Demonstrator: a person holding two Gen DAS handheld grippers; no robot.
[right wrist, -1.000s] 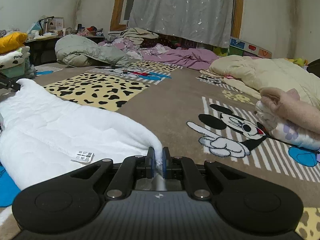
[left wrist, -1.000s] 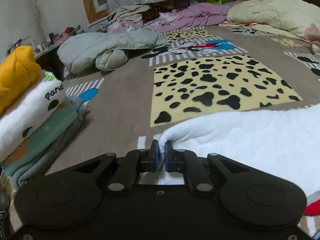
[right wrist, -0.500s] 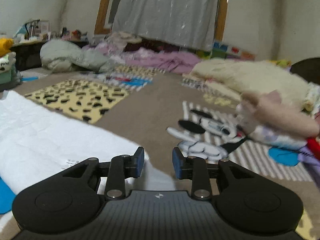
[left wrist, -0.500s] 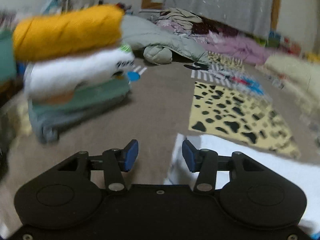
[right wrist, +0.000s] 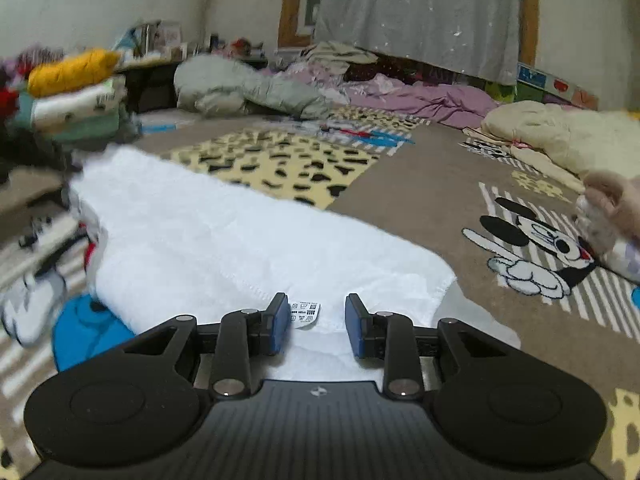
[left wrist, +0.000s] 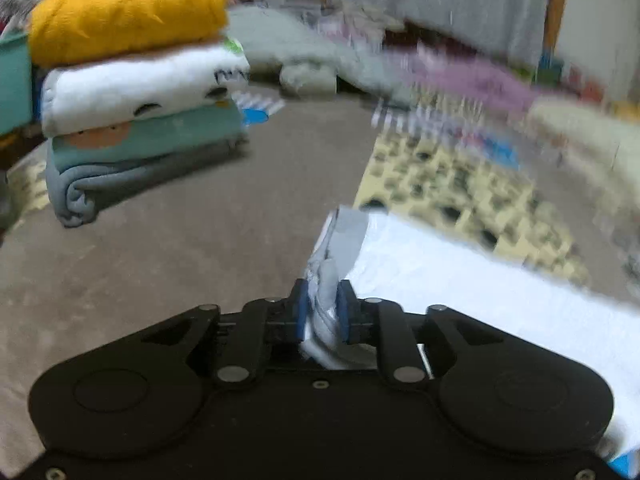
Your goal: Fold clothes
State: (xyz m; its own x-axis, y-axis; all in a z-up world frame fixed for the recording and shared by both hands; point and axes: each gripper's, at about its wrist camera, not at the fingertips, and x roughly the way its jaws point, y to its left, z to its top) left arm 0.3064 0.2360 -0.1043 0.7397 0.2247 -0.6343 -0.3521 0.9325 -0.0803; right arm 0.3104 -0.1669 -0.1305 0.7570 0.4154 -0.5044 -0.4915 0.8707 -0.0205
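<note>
While the left wrist view is motion-blurred, the left gripper (left wrist: 322,312) clearly has its blue pads clamped on a bunched corner of the white garment (left wrist: 460,280), fabric squeezed between the two fingers. Right gripper (right wrist: 318,326) has its jaws spread apart, nothing between them; it sits just over the near edge of the same white garment (right wrist: 224,248), with the small care label (right wrist: 305,312) lying in the gap between the pads. Garment lies as a long folded band across the patterned carpet (right wrist: 400,208), running from the near right end toward the far left of the right wrist view, its stitched hem facing the right gripper. It partly covers the yellow leopard-print patch (right wrist: 280,160) edge and a blue cartoon patch (right wrist: 84,332) pokes out beside it at near left. Folded stack (left wrist: 136,92) sits on the carpet left of the left gripper, well apart from the garment: yellow piece on top, white printed one under it, teal next, grey at the bottom. Background: grey jacket (right wrist: 240,88), purple bedding (right wrist: 420,96), cream quilt (right wrist: 560,136) at right, all loose on the floor. Pinkish cloth (right wrist: 612,200) at far right edge, too cropped to identify.
</note>
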